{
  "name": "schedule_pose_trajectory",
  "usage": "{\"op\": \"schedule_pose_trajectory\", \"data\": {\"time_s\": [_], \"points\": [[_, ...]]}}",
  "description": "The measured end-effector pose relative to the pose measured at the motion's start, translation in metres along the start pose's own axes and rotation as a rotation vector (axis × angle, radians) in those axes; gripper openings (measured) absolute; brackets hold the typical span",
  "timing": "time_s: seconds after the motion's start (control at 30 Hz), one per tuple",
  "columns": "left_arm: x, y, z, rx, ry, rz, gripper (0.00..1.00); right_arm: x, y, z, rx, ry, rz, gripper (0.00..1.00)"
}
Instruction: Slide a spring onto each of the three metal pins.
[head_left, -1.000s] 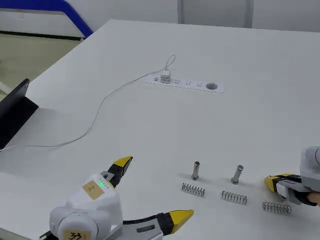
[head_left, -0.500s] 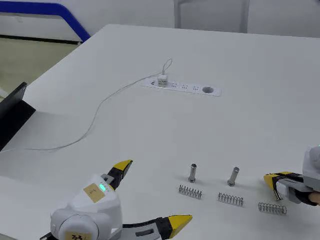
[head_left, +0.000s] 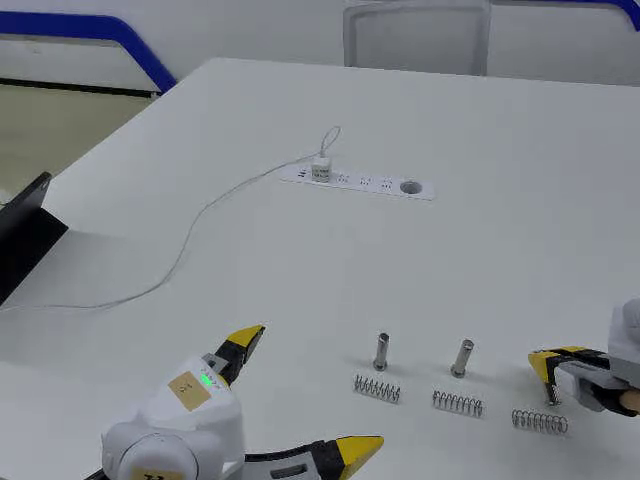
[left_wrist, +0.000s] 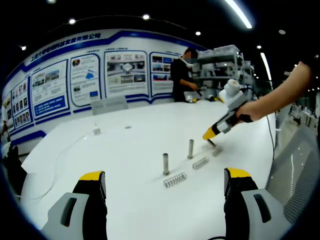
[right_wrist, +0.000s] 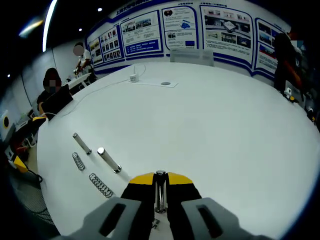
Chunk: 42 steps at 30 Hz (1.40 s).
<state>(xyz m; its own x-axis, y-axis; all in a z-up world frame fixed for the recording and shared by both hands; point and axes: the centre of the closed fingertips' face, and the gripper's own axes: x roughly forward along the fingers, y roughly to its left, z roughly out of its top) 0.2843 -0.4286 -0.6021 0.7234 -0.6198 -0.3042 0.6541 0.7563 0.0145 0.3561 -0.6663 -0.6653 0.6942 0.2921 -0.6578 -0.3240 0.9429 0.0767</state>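
Two metal pins (head_left: 381, 350) (head_left: 462, 356) stand upright on the white table (head_left: 450, 250). A spring lies just in front of each of them (head_left: 377, 388) (head_left: 458, 403), and a third spring (head_left: 540, 422) lies further right. At the right edge, my right gripper (head_left: 553, 368) is shut on the third pin (right_wrist: 160, 192), which it holds upright just behind that third spring. My left gripper (head_left: 303, 395) is open and holds nothing, low at the front left, with the nearest pin and spring to its right.
A white power strip (head_left: 360, 182) with a plugged-in charger (head_left: 321, 170) lies mid-table. Its cable (head_left: 195, 225) trails toward the left edge. A dark flat object (head_left: 25, 235) sits at the left edge and a chair (head_left: 415, 35) stands behind the table. People stand in the background.
The head camera has tilted, so the whole scene sits a little lower and to the left. Both grippers, the pins and the springs keep their places.
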Motion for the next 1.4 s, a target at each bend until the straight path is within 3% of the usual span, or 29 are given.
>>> {"op": "schedule_pose_trajectory", "data": {"time_s": [0.57, 0.97, 1.17, 1.4], "points": [[0.001, -0.004, -0.002, 0.018, 0.008, -0.014, 1.0, -0.009, 0.003, 0.007, -0.005, -0.031, -0.004, 0.08], [0.001, -0.003, -0.002, 0.008, 0.007, -0.012, 1.0, -0.014, 0.002, 0.009, -0.054, -0.039, -0.007, 0.08], [0.001, -0.005, -0.003, 0.015, 0.013, -0.019, 1.0, -0.017, 0.0, 0.006, -0.087, -0.035, -0.016, 0.08], [0.001, -0.005, -0.003, 0.013, 0.015, -0.019, 1.0, -0.021, -0.003, 0.003, -0.07, -0.064, -0.029, 0.08]]}}
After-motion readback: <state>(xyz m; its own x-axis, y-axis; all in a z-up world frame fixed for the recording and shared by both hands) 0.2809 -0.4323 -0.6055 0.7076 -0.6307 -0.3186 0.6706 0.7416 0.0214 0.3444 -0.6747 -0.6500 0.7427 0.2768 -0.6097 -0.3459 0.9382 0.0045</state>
